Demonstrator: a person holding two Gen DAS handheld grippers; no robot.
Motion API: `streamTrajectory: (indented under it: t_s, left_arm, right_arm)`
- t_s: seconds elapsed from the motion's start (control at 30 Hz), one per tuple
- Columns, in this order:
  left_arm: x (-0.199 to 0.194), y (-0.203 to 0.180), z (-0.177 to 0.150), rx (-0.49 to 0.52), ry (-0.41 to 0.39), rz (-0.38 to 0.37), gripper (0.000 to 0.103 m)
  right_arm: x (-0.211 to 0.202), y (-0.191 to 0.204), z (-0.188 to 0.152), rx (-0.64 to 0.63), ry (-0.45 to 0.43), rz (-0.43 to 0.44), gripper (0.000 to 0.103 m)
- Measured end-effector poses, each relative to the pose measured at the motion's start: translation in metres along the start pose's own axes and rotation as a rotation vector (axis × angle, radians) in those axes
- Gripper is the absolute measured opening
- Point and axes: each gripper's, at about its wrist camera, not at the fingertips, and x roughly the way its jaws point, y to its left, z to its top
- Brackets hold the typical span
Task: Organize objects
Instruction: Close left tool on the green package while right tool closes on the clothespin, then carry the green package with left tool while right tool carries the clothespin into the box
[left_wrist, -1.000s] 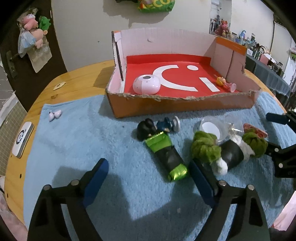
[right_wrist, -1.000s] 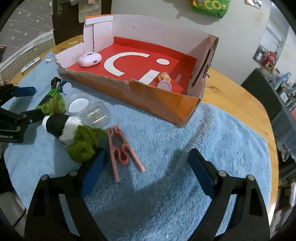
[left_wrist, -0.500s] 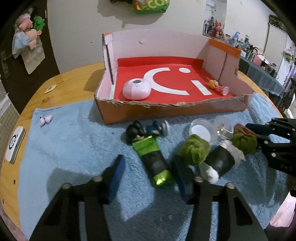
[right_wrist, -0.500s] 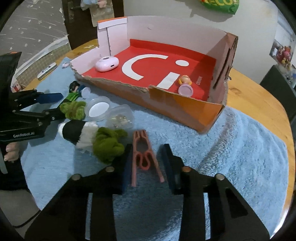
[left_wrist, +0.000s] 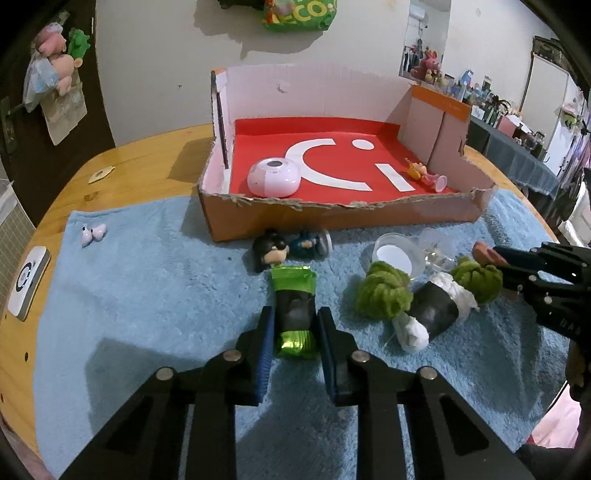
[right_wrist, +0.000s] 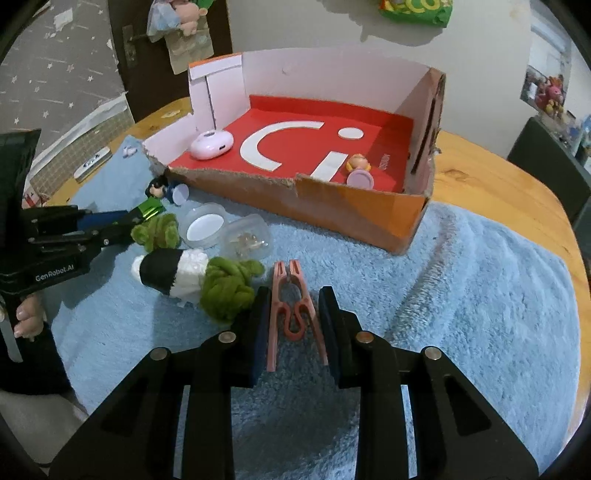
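Note:
My left gripper is shut on the near end of a green and black tube lying on the blue towel. My right gripper is closed around a pink clothes peg on the towel, pads touching its sides. An open cardboard box with a red floor stands behind and holds a pink round case and a small pink toy. A black-haired figurine lies in front of the box.
A black and white roll with green yarn and clear plastic lids lie between the grippers. Small earbuds rest at the towel's left edge. A white device sits on the wooden table.
Both grippers moved forward and closed: the left one onto the green and black tube, the right one onto the pink clothes peg. They were wide open a second ago.

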Motion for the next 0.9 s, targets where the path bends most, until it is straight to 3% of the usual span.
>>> streamTrajectory:
  t_s: [0.2,0.57,0.9]
  left_arm:
    - [-0.016,0.002,0.001,-0.002,-0.039,-0.013,0.024]
    - [-0.068,0.002,0.019,0.028,-0.197,-0.018,0.024]
    - [-0.073,0.003,0.020,0.030,-0.206,-0.022,0.024]
  right_arm:
    - [-0.015,0.004,0.004,0.008,-0.035,-0.011,0.025]
    - [-0.056,0.022,0.033,-0.006,-0.155,-0.025,0.025]
    - [-0.058,0.026,0.042,0.003,-0.169,-0.019,0.025]
